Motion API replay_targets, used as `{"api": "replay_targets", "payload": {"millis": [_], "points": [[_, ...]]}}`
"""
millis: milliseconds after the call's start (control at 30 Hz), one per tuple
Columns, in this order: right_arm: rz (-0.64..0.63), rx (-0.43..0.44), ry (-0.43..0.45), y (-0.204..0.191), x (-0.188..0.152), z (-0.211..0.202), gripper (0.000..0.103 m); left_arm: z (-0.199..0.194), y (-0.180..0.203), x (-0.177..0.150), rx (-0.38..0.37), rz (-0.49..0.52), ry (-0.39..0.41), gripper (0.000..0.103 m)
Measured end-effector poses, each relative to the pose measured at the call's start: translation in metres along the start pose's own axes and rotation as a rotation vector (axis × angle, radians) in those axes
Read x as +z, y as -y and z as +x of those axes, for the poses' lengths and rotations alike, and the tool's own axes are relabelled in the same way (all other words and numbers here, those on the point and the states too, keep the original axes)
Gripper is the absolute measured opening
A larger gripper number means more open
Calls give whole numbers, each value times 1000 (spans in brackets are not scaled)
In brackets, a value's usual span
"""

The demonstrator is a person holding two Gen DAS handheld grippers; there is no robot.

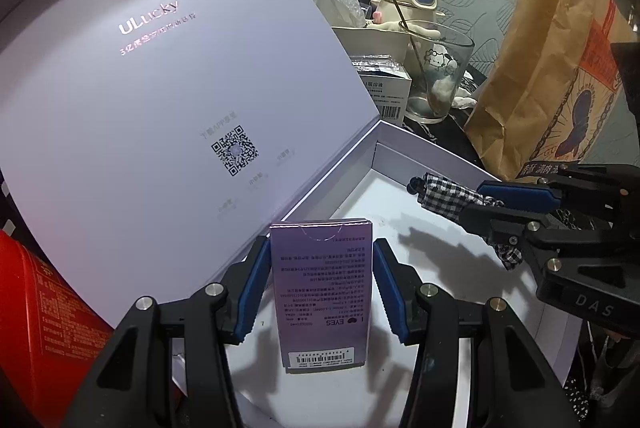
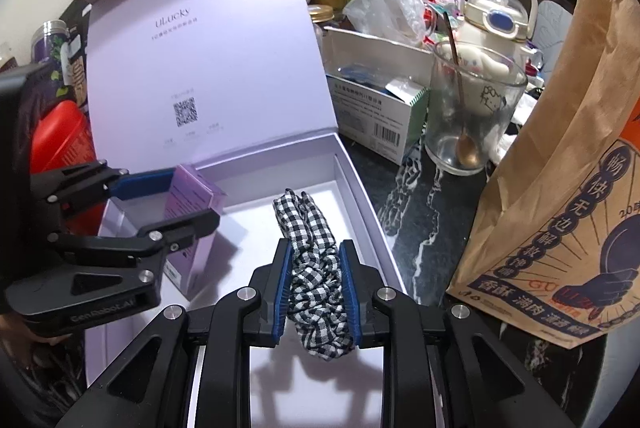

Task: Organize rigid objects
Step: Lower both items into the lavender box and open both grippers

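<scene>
A lilac gift box (image 1: 404, 144) stands with its lid (image 1: 160, 100) raised; it also shows in the right wrist view (image 2: 360, 184). A small purple carton (image 1: 322, 292) stands upright inside it, between the blue pads of my left gripper (image 1: 320, 256). The pads sit just off its sides, so the jaws are slightly open. The carton (image 2: 196, 204) and left gripper (image 2: 188, 198) also show in the right wrist view. My right gripper (image 2: 314, 256) is shut on a black-and-white checked cloth item (image 2: 308, 228), held over the box's right side. The right gripper (image 1: 472, 200) also shows in the left wrist view.
Behind the box are a glass (image 2: 472, 116) with a spoon, a cream kettle-shaped bottle (image 2: 496, 16), a white medicine carton (image 2: 372, 116) and plastic bags. A tall brown paper bag (image 2: 560, 164) stands at the right. A red container (image 1: 44, 312) is at the left.
</scene>
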State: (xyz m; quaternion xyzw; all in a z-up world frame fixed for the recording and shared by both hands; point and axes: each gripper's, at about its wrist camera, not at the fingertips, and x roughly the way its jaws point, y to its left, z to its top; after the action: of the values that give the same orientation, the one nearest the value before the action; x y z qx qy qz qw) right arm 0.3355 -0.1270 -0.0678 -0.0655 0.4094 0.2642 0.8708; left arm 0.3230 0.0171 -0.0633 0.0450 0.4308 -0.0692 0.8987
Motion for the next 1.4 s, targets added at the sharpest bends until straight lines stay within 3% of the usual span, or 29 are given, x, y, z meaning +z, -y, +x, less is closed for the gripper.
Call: {"api": "replay_targets", "payload": {"millis": [133,267,467,533,933,1400], "points": [[13,-5,-7,3,1,3,31,-2,1,1,6,6,7,51],[28,-10,-7,6,2,2,48,-2,3,1,11,12,0,51],[29,-40,6,5,3,-7,49,-2,6,4,7,14,-7,51],[27,-50,16,5,3,-10,53,-4,7,4,0,11,-8,51],[10,-123,66,4,2,-39,53,-25,15,4,-26,11,25,51],[15,-148,119,-4,-3,-78,53,-69,9,10,-19,-28,96,51]]}}
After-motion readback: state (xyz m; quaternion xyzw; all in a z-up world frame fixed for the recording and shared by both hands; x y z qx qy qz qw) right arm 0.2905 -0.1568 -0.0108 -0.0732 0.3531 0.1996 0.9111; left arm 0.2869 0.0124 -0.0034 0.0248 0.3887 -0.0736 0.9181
